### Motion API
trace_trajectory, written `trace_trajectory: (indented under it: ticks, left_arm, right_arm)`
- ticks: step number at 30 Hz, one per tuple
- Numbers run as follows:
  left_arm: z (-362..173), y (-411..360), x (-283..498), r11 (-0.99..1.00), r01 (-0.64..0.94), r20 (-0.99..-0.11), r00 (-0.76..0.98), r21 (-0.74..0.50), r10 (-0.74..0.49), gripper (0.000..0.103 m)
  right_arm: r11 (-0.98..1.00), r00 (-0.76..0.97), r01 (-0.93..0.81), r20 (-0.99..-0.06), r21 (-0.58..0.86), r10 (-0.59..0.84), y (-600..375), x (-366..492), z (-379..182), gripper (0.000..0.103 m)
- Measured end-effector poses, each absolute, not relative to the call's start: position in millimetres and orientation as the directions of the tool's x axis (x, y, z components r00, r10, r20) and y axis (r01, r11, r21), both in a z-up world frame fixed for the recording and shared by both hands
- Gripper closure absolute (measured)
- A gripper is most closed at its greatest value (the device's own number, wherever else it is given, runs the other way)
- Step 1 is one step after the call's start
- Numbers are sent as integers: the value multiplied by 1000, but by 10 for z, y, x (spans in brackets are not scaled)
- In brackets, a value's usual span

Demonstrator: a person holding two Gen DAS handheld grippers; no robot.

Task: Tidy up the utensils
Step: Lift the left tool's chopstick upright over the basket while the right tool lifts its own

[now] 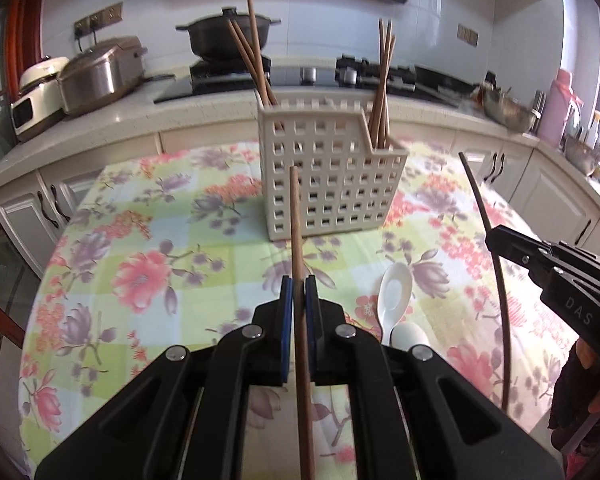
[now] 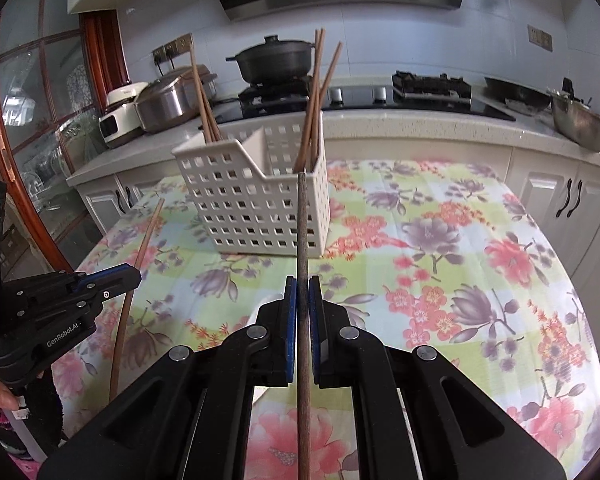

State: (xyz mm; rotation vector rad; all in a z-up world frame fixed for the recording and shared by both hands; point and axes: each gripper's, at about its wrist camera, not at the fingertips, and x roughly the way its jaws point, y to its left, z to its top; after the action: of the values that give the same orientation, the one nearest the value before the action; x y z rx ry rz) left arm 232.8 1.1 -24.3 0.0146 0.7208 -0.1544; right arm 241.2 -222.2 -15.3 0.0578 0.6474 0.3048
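Observation:
My left gripper [image 1: 299, 285] is shut on a brown chopstick [image 1: 296, 216] that points up toward the white lattice utensil holder [image 1: 332, 184]. That holder stands on the floral table, with several chopsticks in its left compartment [image 1: 256, 60] and several in its right one [image 1: 382, 92]. My right gripper [image 2: 303, 285] is shut on a dark chopstick [image 2: 302, 220], raised in front of the holder [image 2: 256, 200]. Each view shows the other gripper off to the side: the right one [image 1: 496, 240] and the left one [image 2: 134, 276]. A white spoon [image 1: 394, 296] lies on the cloth.
A second white rounded utensil [image 1: 410, 336] lies beside the spoon. Behind the table [image 2: 440, 240] runs a counter with a black pot [image 2: 276, 58] on the stove, rice cookers [image 1: 96, 76], a steel bowl [image 2: 580, 124] and a pink flask [image 1: 556, 104]. A hand [image 2: 0, 394] holds the left gripper.

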Motion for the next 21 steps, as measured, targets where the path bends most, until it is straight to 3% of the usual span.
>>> trace_trajectory:
  ticks: [21]
  left_arm:
    - [221, 161, 1742, 995, 100, -507, 856, -28, -100, 97]
  right_arm:
    - [949, 816, -299, -488, 101, 309, -2171, 1994, 244, 97]
